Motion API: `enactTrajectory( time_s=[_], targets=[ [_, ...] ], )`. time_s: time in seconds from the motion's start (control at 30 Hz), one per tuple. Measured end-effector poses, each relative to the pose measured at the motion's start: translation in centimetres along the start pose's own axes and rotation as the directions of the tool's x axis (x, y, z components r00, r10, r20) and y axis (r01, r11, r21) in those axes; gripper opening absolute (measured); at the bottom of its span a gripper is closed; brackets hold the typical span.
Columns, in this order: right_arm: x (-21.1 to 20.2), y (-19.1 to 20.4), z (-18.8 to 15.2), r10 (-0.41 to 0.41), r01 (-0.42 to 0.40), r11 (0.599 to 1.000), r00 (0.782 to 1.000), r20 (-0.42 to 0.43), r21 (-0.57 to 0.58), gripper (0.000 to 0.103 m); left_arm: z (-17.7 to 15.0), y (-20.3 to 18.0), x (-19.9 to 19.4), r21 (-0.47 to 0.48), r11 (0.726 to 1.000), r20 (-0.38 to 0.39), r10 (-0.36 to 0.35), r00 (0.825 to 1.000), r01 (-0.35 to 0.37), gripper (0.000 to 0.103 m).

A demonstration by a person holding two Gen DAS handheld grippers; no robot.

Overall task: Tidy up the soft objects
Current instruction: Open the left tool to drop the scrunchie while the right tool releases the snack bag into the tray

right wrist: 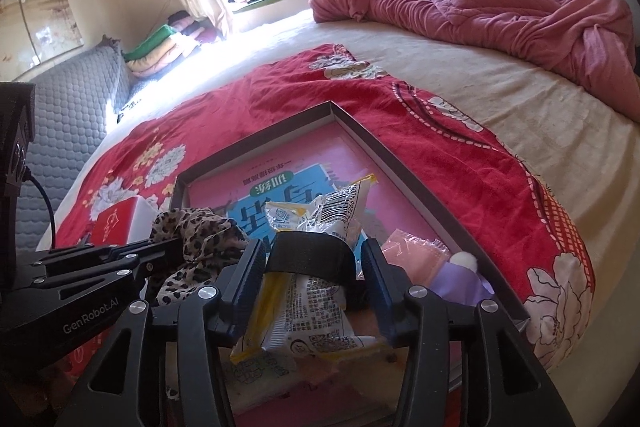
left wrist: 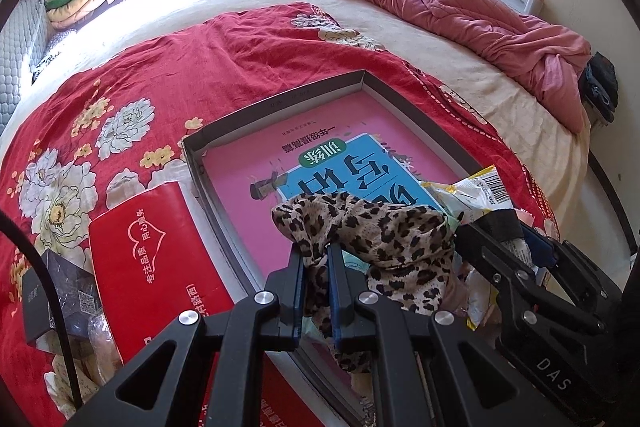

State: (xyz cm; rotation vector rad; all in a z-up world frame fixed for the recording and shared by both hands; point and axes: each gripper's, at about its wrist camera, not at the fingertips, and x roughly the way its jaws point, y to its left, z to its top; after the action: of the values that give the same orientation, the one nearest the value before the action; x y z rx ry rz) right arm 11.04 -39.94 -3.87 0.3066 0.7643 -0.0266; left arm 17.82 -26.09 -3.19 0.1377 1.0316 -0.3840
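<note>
The left hand-held gripper point(left wrist: 316, 259) is clamped tight on a leopard-print cloth point(left wrist: 384, 239), which hangs bunched over the near end of a shallow grey box point(left wrist: 280, 99). The right hand-held gripper point(right wrist: 316, 259) stands partly open, its jaws astride a snack packet point(right wrist: 316, 223) wrapped by a black band point(right wrist: 310, 253), pads not pressing it. The box lies on a red floral blanket point(left wrist: 168, 67) on the bed.
</note>
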Motion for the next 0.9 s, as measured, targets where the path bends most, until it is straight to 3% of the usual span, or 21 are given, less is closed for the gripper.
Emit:
enactTrajectory(
  time_s=[0.17,0.4,0.6,0.7,0.9],
  targets=[
    [-0.7,-0.4,-0.1,-0.001,0.001,1.000,1.000,0.027,0.016,0.065,0.0,0.1,-0.1,-0.006,1.000,-0.002,-0.009,1.000,0.009,0.011],
    [-2.1,-1.0,0.1,-0.025,0.023,0.999,0.996,0.091,0.024,0.071,0.1,0.2,-0.2,-0.021,0.999,-0.006,-0.028,1.000,0.028,0.012],
    [-2.6,-1.7,0.2,-0.057,0.052,0.998,0.993,0.107,0.045,0.073,0.2,0.1,-0.5,-0.019,0.999,0.002,-0.040,0.999,0.040,0.021],
    [-2.8,-1.9,0.3,-0.061,0.055,0.997,0.991,0.119,0.049,0.073,0.2,-0.1,-0.6,-0.015,0.999,0.005,-0.039,0.999,0.039,0.032],
    [-3.1,-1.9,0.4,-0.058,0.051,0.997,0.989,0.138,0.054,0.073,0.2,-0.2,-1.1,-0.011,0.999,0.014,-0.041,0.999,0.041,0.034]
  ],
)
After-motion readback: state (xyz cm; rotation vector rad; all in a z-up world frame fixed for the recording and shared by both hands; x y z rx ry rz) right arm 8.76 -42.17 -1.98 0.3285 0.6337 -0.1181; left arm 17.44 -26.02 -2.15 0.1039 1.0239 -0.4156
